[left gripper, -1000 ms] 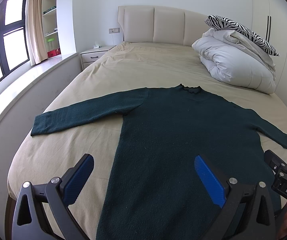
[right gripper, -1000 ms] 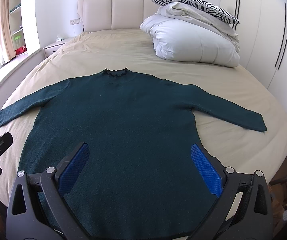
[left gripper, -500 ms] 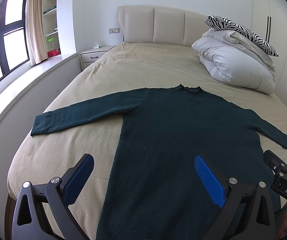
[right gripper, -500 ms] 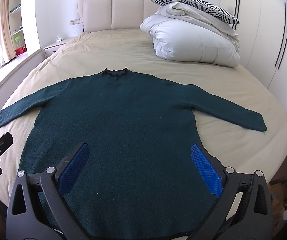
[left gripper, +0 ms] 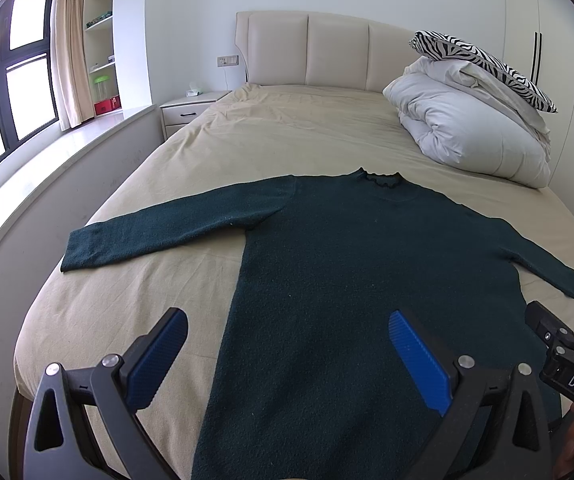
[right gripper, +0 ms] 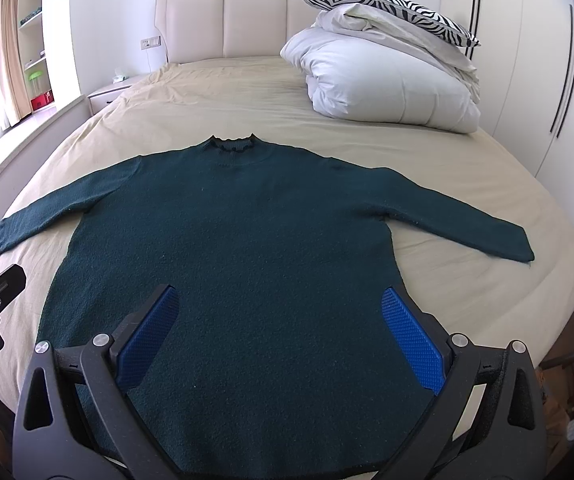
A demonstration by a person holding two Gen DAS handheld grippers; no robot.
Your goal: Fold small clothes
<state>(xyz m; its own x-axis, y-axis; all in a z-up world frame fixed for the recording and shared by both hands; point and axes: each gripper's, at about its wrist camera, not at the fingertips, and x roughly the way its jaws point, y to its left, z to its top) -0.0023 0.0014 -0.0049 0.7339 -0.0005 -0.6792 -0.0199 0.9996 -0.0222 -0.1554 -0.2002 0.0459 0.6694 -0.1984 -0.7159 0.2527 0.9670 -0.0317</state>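
Observation:
A dark green sweater (left gripper: 351, 264) (right gripper: 239, 248) lies flat on the bed, collar toward the headboard and both sleeves spread out to the sides. My left gripper (left gripper: 287, 326) hovers open above the sweater's lower left edge, blue pads wide apart with nothing between them. My right gripper (right gripper: 279, 306) is open too, over the lower middle of the sweater near its hem. Each gripper's tip shows at the edge of the other's view. The sweater's bottom hem is partly hidden behind the gripper frames.
The bed (left gripper: 287, 140) has a beige sheet and a padded headboard (right gripper: 227, 20). A folded white duvet (right gripper: 387, 76) with a zebra pillow (left gripper: 483, 64) sits at the far right. A nightstand (left gripper: 191, 110), window ledge and shelves stand at the left; wardrobe doors at the right.

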